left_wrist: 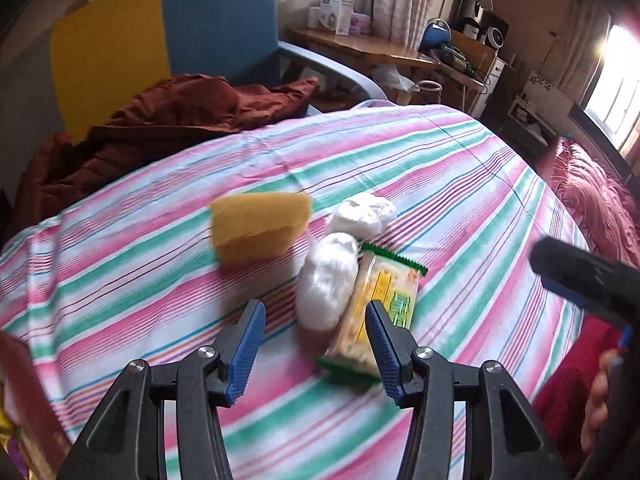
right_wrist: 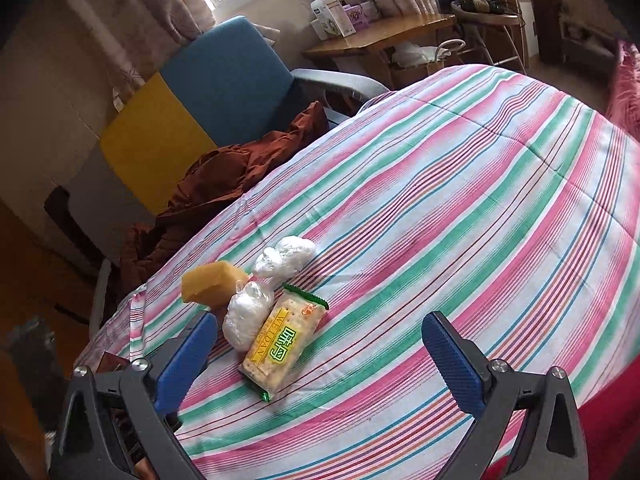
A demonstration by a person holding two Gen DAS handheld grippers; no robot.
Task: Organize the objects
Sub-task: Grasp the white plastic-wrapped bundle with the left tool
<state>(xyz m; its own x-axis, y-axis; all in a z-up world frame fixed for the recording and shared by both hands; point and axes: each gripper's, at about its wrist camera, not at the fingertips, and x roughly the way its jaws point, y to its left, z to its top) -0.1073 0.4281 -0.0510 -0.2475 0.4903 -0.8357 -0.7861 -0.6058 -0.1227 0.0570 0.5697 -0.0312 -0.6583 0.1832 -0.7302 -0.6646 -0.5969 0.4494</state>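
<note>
On the striped bed (left_wrist: 460,168) lie a yellow sponge (left_wrist: 260,226), two white plastic-wrapped bundles (left_wrist: 328,280) (left_wrist: 366,212) and a green-edged cracker packet (left_wrist: 376,308), all close together. My left gripper (left_wrist: 314,306) hovers just short of them, jaws apart and empty, the packet's near end by its right pad. A black finger (left_wrist: 576,276) of the other gripper shows at the right edge. In the right wrist view my right gripper (right_wrist: 320,320) stands wide open above the bed (right_wrist: 460,200), with the sponge (right_wrist: 212,282), the bundles (right_wrist: 246,314) (right_wrist: 286,258) and the packet (right_wrist: 280,344) lying ahead of it.
A brown jacket (left_wrist: 180,128) is heaped at the bed's far left, in front of a blue and yellow chair (left_wrist: 216,20). A wooden desk (left_wrist: 360,46) with boxes stands behind. A red blanket (left_wrist: 592,192) lies at the right. A person's hand (left_wrist: 596,400) shows lower right.
</note>
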